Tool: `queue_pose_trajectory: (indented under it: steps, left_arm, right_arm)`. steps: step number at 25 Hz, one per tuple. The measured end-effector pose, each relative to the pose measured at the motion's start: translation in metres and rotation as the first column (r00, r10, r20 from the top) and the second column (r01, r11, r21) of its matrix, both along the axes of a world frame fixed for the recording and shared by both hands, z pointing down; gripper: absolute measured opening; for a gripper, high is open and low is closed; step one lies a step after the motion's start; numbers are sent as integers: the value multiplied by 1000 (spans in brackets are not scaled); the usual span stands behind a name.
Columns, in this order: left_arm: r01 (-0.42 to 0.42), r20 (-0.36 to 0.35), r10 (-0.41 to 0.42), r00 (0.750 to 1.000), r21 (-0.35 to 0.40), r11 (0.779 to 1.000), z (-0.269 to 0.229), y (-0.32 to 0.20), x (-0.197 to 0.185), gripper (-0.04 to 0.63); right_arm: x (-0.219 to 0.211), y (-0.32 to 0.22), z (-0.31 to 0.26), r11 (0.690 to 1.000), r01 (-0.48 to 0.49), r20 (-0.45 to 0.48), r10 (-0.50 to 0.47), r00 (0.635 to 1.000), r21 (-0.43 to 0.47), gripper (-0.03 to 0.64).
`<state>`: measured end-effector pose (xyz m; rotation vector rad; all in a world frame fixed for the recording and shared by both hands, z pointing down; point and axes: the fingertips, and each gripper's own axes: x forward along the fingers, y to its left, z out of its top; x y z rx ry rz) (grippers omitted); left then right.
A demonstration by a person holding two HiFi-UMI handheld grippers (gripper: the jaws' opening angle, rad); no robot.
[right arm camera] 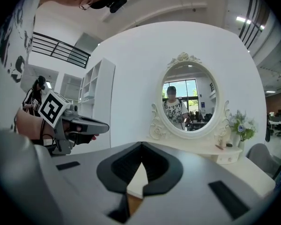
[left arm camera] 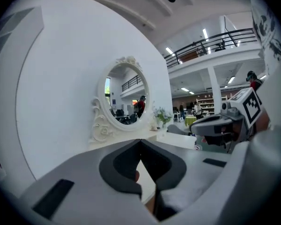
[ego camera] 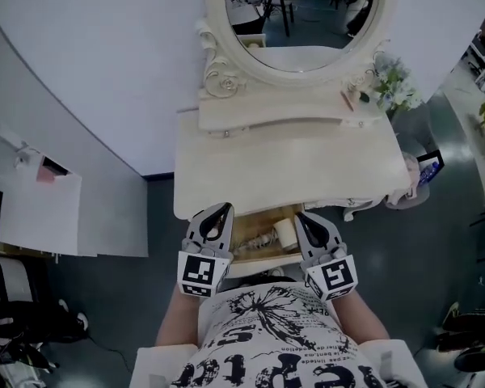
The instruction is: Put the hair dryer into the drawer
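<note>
The dressing table's drawer (ego camera: 244,263) stands pulled out below the tabletop's front edge, its wooden inside showing. In it lies a cream hair dryer (ego camera: 284,234) with its coiled cord to the left. My left gripper (ego camera: 222,209) hovers over the drawer's left part, jaws shut and empty. My right gripper (ego camera: 301,216) hovers over the drawer's right part, also shut with nothing in it. In the left gripper view the left gripper (left arm camera: 140,141) points level toward the mirror, tips together. The right gripper (right arm camera: 141,145) in its own view does the same.
A cream tabletop (ego camera: 283,172) carries an oval mirror (ego camera: 299,14) on a small shelf, with a flower vase (ego camera: 394,83) at the right. A white cabinet (ego camera: 40,212) stands at the left. A blue item (ego camera: 427,170) hangs off the table's right end.
</note>
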<state>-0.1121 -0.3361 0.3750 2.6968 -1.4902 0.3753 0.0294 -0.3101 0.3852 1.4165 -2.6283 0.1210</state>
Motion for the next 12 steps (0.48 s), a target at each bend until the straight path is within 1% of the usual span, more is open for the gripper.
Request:
queue_pose_trajectory:
  steps: [3, 5, 8, 12]
  left_arm:
    - [54, -47, -52, 998, 41, 998, -21, 5, -18, 20]
    - [71, -63, -67, 996, 57, 996, -30, 9, -24, 20]
    - [72, -75, -66, 995, 68, 995, -34, 14, -25, 20]
    - [74, -67, -69, 995, 80, 994, -32, 18, -22, 20]
  right_arm:
    - [-10, -2, -12, 999, 30, 2, -30, 1000, 26, 17]
    - [-13, -5, -16, 999, 39, 5, -40, 999, 31, 15]
    - [-14, -9, -23, 998, 46, 13, -47, 999, 37, 17]
    - [-14, -11, -26, 997, 52, 16, -53, 998, 49, 16]
